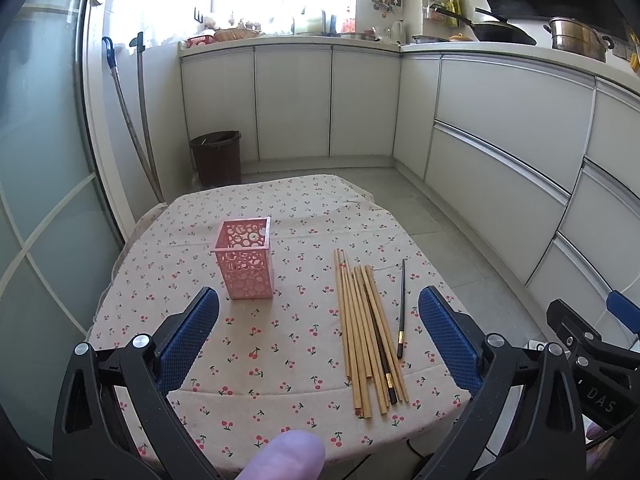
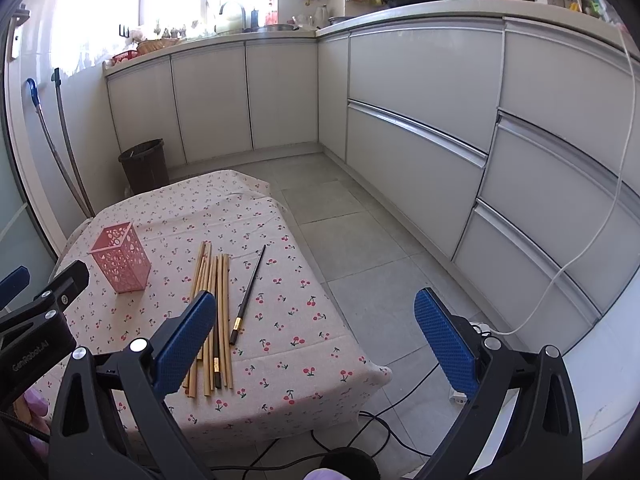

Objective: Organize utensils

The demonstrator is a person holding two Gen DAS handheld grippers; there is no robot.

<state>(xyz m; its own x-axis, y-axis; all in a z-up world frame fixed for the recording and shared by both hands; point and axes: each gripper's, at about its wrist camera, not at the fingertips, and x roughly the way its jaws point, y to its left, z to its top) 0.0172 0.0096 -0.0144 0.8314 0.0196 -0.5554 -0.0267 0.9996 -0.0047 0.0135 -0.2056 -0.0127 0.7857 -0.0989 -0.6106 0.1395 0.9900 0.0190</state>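
Chopsticks point(image 2: 214, 320) at lower left are partly hidden behind the wide-open, empty right gripper point(image 2: 316, 340); left gripper point(image 1: 318, 340) also gapes empty.

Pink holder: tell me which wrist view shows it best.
The left wrist view. The pink perforated holder stands upright near the frame's middle, between the open left gripper fingers, open top and two walls unobstructed. The right wrist view shows it smaller, far left, beside the left gripper's body, distorted by the fisheye.
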